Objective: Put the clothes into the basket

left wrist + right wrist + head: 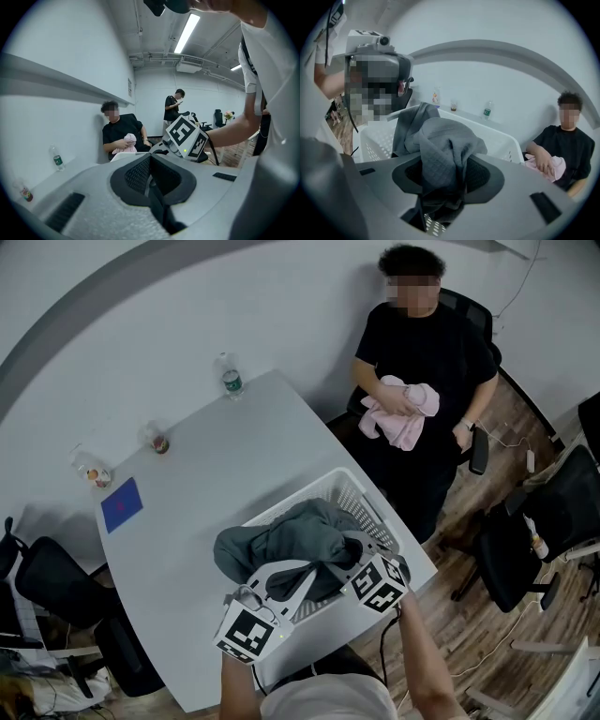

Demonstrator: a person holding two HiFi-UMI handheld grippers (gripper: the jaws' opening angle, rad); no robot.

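Note:
A grey garment is heaped over the white laundry basket at the near edge of the white table. My right gripper is shut on a fold of this grey garment, which bunches up between its jaws above the basket. My left gripper hovers just left of it, jaws together with nothing between them. A seated person holds a pink garment beyond the table.
A water bottle, two small bottles and a blue square lie on the table's far side. Black office chairs flank the table. A second person stands in the background.

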